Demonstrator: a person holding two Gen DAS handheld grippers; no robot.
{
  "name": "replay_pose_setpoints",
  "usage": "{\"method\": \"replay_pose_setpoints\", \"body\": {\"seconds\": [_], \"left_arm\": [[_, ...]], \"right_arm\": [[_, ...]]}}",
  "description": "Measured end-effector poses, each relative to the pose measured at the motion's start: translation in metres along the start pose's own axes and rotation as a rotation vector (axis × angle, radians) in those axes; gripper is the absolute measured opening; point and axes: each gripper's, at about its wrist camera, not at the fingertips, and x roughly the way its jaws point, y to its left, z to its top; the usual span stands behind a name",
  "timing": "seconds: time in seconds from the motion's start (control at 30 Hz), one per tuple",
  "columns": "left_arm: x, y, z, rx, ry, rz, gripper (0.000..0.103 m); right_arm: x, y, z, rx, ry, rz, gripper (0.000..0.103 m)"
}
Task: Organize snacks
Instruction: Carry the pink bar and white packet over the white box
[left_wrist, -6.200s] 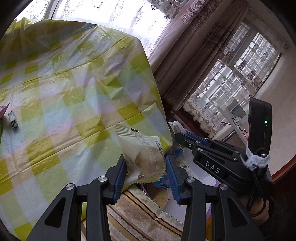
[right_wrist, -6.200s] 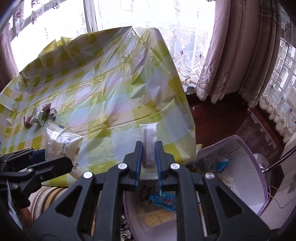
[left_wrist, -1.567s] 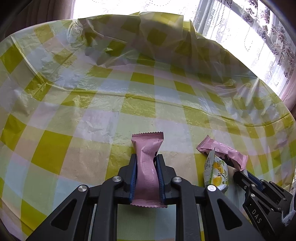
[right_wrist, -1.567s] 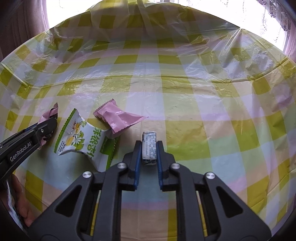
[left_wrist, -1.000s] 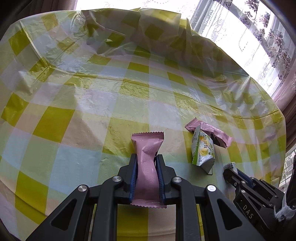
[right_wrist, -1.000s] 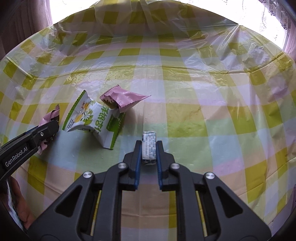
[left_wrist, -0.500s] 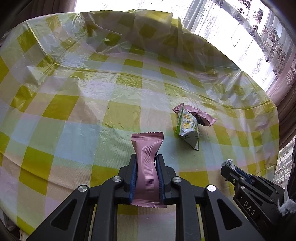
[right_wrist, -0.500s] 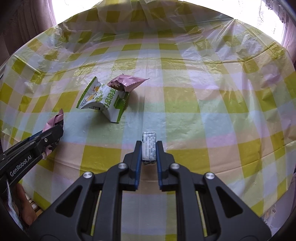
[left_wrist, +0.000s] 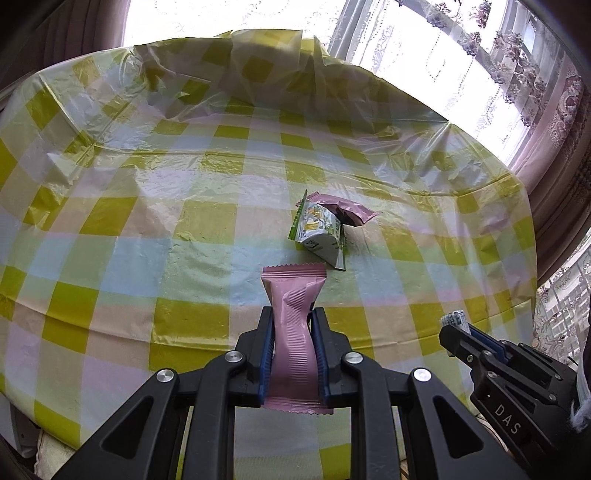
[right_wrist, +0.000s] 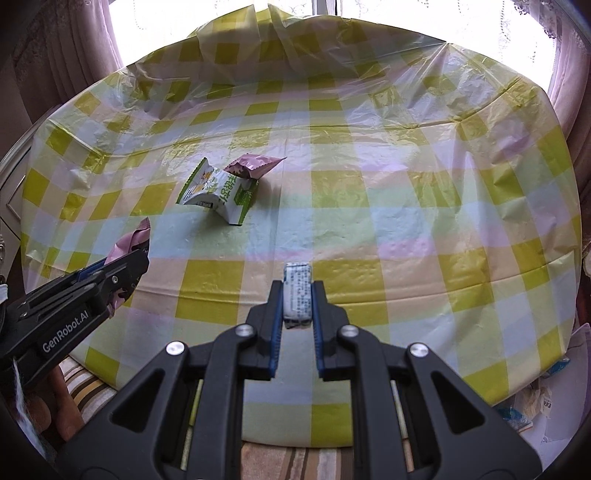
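Observation:
My left gripper (left_wrist: 293, 317) is shut on a long pink snack bar (left_wrist: 293, 332) that stands upright between its blue pads, held above the near part of the checked tablecloth (left_wrist: 166, 229). My right gripper (right_wrist: 297, 291) is shut on a small white wrapped candy (right_wrist: 297, 291). A green and white snack packet (left_wrist: 317, 232) (right_wrist: 216, 190) lies on the cloth ahead, with a second pink packet (left_wrist: 345, 210) (right_wrist: 255, 164) leaning against its far side. The right gripper (left_wrist: 456, 326) shows at the lower right of the left wrist view. The left gripper (right_wrist: 136, 254) shows at the left of the right wrist view.
The table's near edge (right_wrist: 258, 439) hangs over a striped rug (right_wrist: 85, 391). Loose wrappers and papers (right_wrist: 535, 402) lie on the floor past the table's right corner. Curtains (left_wrist: 554, 122) and bright windows stand behind the table.
Both grippers have drawn back from the packets and risen a little, each keeping its snack. The green and pink packets now look smaller and farther off, and the table's near edge has come into view.

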Motion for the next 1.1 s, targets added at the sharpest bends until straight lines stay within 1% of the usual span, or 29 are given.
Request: {"method": "replay_pose_setpoints", "body": {"seconds": [0.23,0.6,0.93,1.1], "left_arm": [[-0.007,-0.029,-0.009,0.057,0.007,-0.028,0.021],[-0.014,-0.078,-0.025,0.157,0.032,-0.088,0.021],[-0.017,-0.121,-0.038,0.236,0.058,-0.146,0.021],[-0.016,-0.142,-0.043,0.275,0.078,-0.182,0.021]], "right_arm": [[-0.021,-0.022,-0.012,0.030,-0.014,-0.002,0.017],[-0.046,-0.063,-0.030,0.070,-0.028,-0.032,0.017],[-0.064,-0.114,-0.049,0.115,-0.030,-0.098,0.017],[-0.071,-0.143,-0.057,0.137,-0.028,-0.146,0.017]]}}
